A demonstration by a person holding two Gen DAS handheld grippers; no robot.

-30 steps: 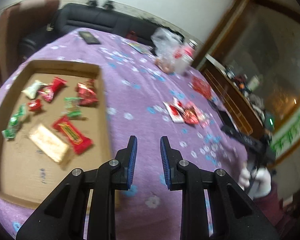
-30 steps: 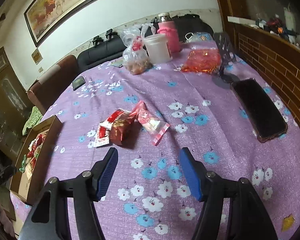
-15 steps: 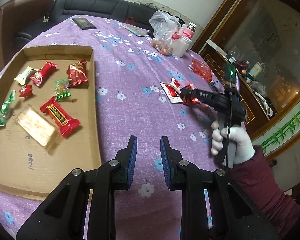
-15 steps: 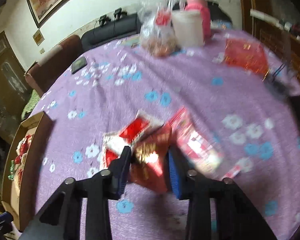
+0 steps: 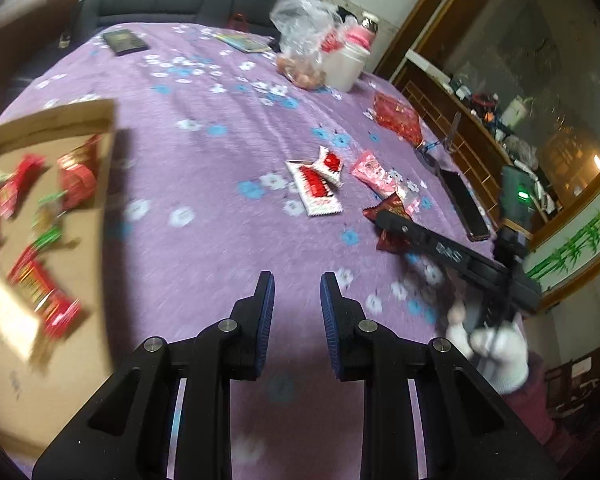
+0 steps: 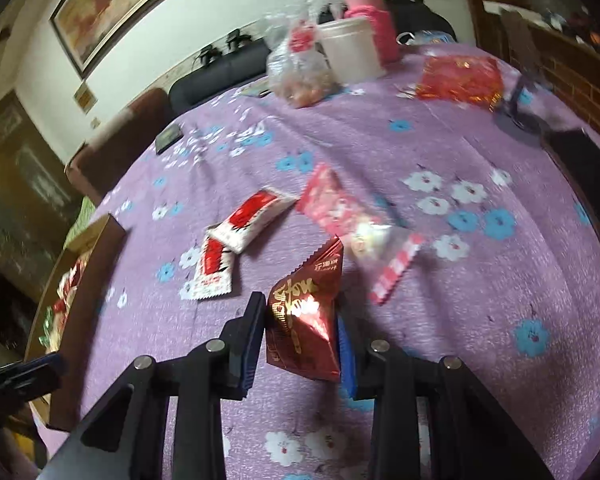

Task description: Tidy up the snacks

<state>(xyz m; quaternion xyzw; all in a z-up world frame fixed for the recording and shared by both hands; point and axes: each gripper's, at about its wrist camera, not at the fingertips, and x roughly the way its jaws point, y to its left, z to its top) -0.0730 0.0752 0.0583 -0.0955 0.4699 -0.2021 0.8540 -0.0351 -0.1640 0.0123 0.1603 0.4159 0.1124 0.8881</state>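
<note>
My right gripper (image 6: 302, 338) is shut on a dark red snack packet (image 6: 306, 320) with gold lettering and holds it above the purple flowered tablecloth; it also shows in the left wrist view (image 5: 392, 220). Two red-and-white packets (image 6: 236, 240) and a pink packet (image 6: 340, 210) lie on the cloth just beyond it. My left gripper (image 5: 297, 316) has its jaws close together with nothing between them, over the cloth beside the cardboard tray (image 5: 96, 240), which holds several red and green snacks (image 5: 40, 292).
At the far side stand a plastic bag of nuts (image 6: 300, 72), a white tub (image 6: 350, 50) and a pink bottle (image 6: 374, 16). A red foil bag (image 6: 460, 78), a phone stand (image 6: 520, 92) and a black phone (image 5: 464, 206) lie on the right. A sofa runs behind the table.
My right gripper has lifted the dark red packet off the cloth and drawn back from the other packets. The left gripper has shifted right, away from the tray.
</note>
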